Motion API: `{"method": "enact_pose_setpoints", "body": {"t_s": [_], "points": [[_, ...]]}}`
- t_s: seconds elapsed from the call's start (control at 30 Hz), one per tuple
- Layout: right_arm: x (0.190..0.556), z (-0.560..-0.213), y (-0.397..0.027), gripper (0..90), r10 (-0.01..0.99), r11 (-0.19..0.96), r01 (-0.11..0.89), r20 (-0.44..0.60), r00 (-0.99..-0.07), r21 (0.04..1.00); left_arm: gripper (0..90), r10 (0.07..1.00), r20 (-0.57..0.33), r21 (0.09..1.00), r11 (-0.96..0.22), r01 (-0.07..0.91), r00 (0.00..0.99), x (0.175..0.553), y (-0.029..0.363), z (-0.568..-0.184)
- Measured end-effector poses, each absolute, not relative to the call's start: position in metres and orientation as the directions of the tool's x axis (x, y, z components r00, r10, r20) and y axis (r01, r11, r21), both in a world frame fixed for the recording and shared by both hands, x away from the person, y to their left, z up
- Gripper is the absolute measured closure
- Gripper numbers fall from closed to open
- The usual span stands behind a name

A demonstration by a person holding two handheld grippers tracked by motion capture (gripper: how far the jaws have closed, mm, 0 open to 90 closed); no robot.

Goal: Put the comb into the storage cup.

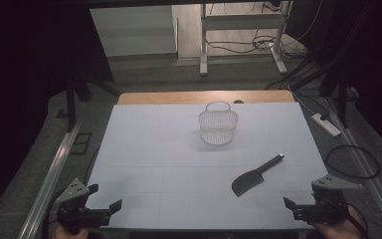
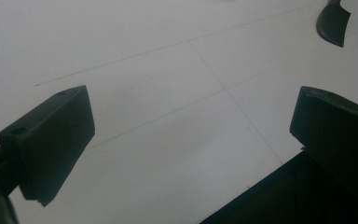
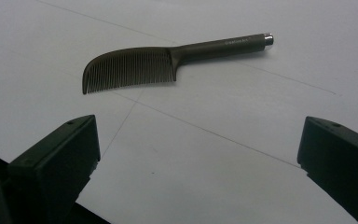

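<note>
A dark comb [image 3: 135, 70] with a long straight handle lies flat on the white table [image 1: 154, 149], ahead of the right gripper [image 1: 311, 201] and a little to the left of the gap between its jaws, well clear of both. Those jaws stand wide apart with nothing between them. The left gripper [image 1: 99, 196], at the near edge on the other side, is likewise spread wide and empty; from its own camera the comb's toothed end [image 2: 333, 23] sits far off beyond its right jaw, cut off by the frame. A white mesh basket [image 1: 218, 127] stands upright far ahead of both grippers.

The comb looks light, rigid and smooth, probably plastic, and lying so flat it may skid when pinched. The handle, thicker than the fine teeth, appears the safer place to take hold, across its width. Faint lettering on the handle is too small to read, and the dim light leaves the basket's inside unclear.
</note>
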State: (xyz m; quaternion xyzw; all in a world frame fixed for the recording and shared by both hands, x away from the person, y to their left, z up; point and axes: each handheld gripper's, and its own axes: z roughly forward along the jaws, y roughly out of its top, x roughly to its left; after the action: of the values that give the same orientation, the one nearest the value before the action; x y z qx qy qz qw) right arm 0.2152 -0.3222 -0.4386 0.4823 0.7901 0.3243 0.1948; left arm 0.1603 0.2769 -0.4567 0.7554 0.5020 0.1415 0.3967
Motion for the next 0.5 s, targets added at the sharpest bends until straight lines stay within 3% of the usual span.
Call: {"method": "enact_pose_setpoints", "body": {"t_s": [0.5], "points": [[0.2155, -0.4383, -0.3220, 0.0, 0.886, 0.326, 0.637, 0.009, -0.464, 0.699, 0.0, 0.870, -0.185, 0.740, -0.183, 0.647, 0.456, 0.1598, 0.2773, -0.4572]]}}
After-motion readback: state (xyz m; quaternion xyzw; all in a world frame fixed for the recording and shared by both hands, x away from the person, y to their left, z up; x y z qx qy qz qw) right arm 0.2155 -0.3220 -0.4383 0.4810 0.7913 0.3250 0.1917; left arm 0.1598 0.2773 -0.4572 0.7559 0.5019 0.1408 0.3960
